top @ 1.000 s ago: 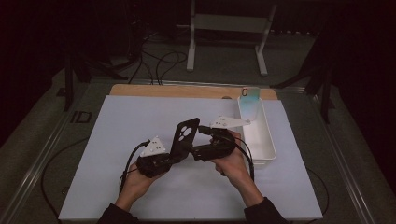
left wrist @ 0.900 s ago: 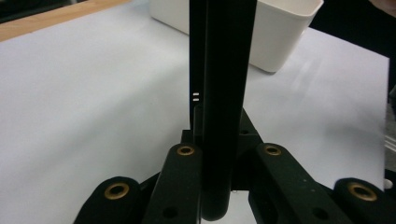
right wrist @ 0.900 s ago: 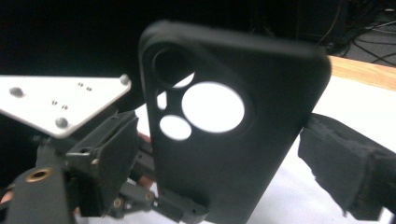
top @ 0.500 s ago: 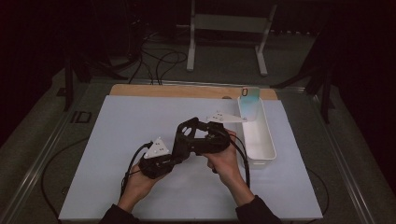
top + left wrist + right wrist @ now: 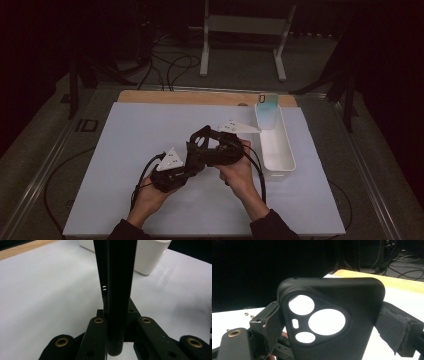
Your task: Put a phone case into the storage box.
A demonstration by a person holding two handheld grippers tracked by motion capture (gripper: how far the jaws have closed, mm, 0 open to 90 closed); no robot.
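A black phone case (image 5: 332, 322) is held above the white surface (image 5: 125, 145), both grippers clamped on it: the left gripper (image 5: 192, 160) with jaws pinching one edge, the right gripper (image 5: 202, 142) gripping its sides. The white bin (image 5: 275, 150) waits just beside; the case looks not yet placed anywhere.

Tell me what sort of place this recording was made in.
Probably a lab or recording workshop, not a home: a white-covered table on a dim floor, loose cables trailing behind it, a metal stand beyond, and a white bin set out at the table's right.
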